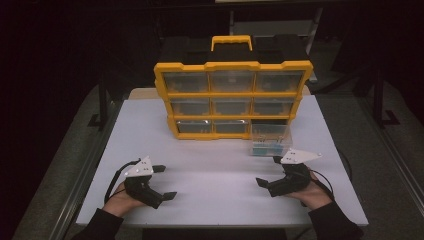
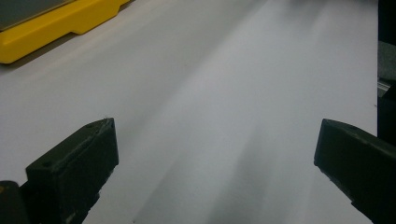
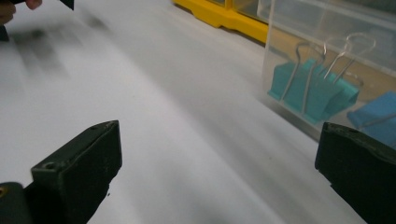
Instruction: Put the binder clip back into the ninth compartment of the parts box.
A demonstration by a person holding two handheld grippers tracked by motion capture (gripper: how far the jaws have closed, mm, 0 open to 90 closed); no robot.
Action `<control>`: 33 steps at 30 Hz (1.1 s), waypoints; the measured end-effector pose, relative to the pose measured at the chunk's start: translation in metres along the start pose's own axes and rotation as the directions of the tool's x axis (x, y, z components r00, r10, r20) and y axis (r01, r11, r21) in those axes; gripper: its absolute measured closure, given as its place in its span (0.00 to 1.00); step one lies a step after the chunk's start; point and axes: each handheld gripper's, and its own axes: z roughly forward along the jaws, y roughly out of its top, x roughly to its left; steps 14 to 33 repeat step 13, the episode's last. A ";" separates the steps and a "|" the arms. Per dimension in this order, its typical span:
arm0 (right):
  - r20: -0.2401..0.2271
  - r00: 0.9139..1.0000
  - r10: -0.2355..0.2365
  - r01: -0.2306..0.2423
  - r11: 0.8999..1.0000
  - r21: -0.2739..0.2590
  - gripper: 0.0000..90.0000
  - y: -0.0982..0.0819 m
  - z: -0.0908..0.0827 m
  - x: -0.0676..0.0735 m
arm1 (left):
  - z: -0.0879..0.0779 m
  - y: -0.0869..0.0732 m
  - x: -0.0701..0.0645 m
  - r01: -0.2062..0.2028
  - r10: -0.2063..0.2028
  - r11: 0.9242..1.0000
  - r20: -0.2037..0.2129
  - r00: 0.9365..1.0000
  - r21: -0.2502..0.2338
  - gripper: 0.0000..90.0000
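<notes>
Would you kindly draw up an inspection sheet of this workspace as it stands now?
Surface: white table, bare between the grippers.
Job's things: clear drawer out on the table, teal binder clips inside; yellow organiser upright behind it, bottom-right slot empty.
Clutter: nothing seen.
Grippers: left gripper open, holding nothing; right gripper open, holding nothing, just in front of the drawer.
Cables: black cable trails from the left gripper.
Surroundings: dark, grey floor.

- Left gripper (image 1: pixel 162 181), lower left of the high view: black body, grey three-cornered plate on top, black cable looping behind.
- Right gripper (image 1: pixel 267 171), lower right: same black build, pale plate, trailing cable.
- Fingers (image 2: pixel 74 168) blocky, matte black, small screw holes.
- Dark sleeves at both wrists.
</notes>
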 end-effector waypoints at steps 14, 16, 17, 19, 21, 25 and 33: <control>0.005 1.000 -0.015 0.015 0.999 0.030 0.00 -0.016 0.004 0.003 | 0.001 -0.001 0.000 0.000 0.000 1.000 -0.004 1.000 0.009 0.00; 0.005 1.000 -0.015 0.015 0.999 0.030 0.00 -0.016 0.004 0.003 | 0.001 -0.001 0.000 0.000 0.000 1.000 -0.004 1.000 0.009 0.00; 0.005 1.000 -0.015 0.015 0.999 0.030 0.00 -0.016 0.004 0.003 | 0.001 -0.001 0.000 0.000 0.000 1.000 -0.004 1.000 0.009 0.00; 0.005 1.000 -0.015 0.015 0.999 0.030 0.00 -0.016 0.004 0.003 | 0.001 -0.001 0.000 0.000 0.000 1.000 -0.004 1.000 0.009 0.00; 0.005 1.000 -0.015 0.015 0.999 0.030 0.00 -0.016 0.004 0.003 | 0.001 -0.001 0.000 0.000 0.000 1.000 -0.004 1.000 0.009 0.00; 0.005 1.000 -0.015 0.015 0.999 0.030 0.00 -0.016 0.004 0.003 | 0.001 -0.001 0.000 0.000 0.000 1.000 -0.004 1.000 0.009 0.00; 0.005 1.000 -0.015 0.015 0.999 0.030 0.00 -0.016 0.004 0.003 | 0.001 -0.001 0.000 0.000 0.000 1.000 -0.004 1.000 0.009 0.00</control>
